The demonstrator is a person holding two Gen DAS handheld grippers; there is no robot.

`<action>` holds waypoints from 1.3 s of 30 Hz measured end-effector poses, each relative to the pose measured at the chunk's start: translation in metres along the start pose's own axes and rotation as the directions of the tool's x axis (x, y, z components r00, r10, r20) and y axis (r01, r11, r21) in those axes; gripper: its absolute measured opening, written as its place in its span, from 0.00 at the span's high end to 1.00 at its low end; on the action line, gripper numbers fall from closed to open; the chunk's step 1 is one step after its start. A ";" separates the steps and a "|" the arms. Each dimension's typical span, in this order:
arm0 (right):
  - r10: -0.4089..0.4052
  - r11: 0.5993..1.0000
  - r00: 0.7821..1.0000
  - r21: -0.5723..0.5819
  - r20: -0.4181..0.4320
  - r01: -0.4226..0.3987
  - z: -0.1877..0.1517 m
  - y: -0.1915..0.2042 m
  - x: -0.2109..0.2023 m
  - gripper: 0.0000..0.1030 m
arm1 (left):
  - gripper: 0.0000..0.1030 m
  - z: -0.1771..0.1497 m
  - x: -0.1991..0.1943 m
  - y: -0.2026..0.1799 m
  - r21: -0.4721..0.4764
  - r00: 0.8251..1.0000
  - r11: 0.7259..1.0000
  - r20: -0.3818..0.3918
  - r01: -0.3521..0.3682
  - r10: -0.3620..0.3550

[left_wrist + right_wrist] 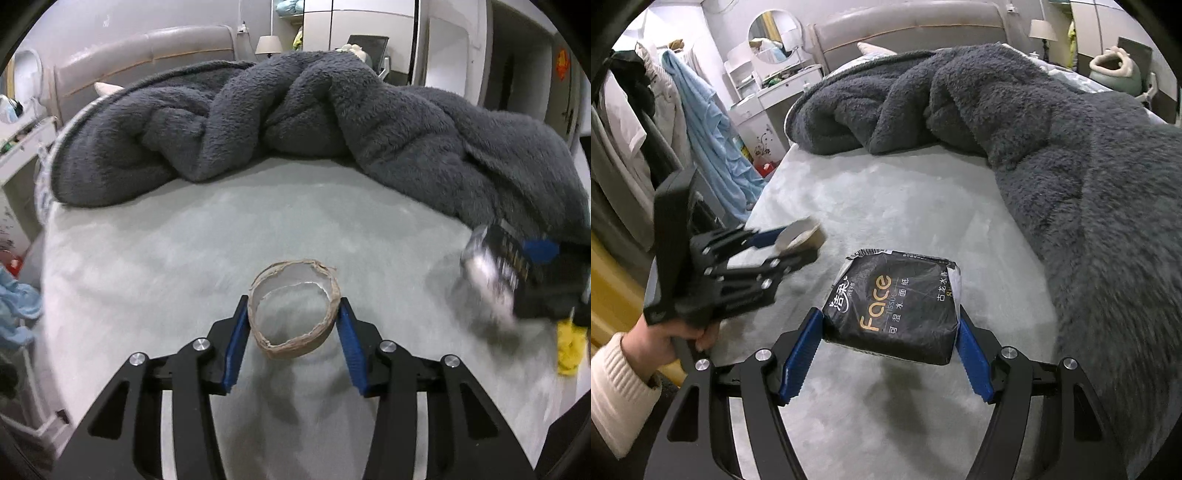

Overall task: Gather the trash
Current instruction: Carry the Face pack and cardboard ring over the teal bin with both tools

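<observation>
My left gripper (293, 314) is shut on a brown cardboard tape ring (295, 334), held upright between the blue pads above the bed. The same ring (803, 234) shows in the right wrist view, in the left gripper (783, 243) at the left. My right gripper (890, 325) is shut on a black tissue pack (897, 306) with "Face" printed on it, held just above the sheet. In the left wrist view that pack (495, 273) is blurred at the right edge, in the right gripper (543, 266).
A pale grey-green bed sheet (229, 236) lies under both grippers. A bunched dark grey fleece blanket (295, 122) covers the far and right side of the bed. A clothes rack with hanging clothes (698, 122) and a dressing table (775, 92) stand left of the bed.
</observation>
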State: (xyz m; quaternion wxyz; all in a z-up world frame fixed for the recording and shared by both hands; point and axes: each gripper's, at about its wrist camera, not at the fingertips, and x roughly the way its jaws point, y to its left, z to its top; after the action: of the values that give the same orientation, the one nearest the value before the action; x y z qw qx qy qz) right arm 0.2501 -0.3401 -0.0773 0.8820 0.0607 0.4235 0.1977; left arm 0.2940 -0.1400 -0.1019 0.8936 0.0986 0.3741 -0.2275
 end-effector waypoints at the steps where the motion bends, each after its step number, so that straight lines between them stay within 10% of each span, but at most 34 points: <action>1: 0.000 1.000 1.000 0.012 0.004 0.000 -0.003 0.002 -0.004 0.31 | 0.52 -0.006 -0.008 0.001 -0.018 1.000 1.000 0.001 -0.004 0.004; 17: -0.020 1.000 1.000 -0.018 0.016 0.020 -0.038 0.086 -0.024 0.31 | 0.52 -0.082 -0.104 0.011 -0.114 0.998 0.992 0.003 -0.061 0.062; 39: 0.085 0.992 0.996 -0.098 0.041 -0.081 -0.027 0.196 -0.004 0.31 | 0.52 -0.149 -0.129 0.081 -0.295 0.978 0.934 -0.106 -0.202 0.178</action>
State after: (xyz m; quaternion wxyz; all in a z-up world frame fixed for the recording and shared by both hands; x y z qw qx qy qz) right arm 0.1684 -0.1641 -0.0375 0.8842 0.0401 0.3907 0.2530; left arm 0.1607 0.0255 -0.1136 0.9006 0.0045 0.4280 -0.0759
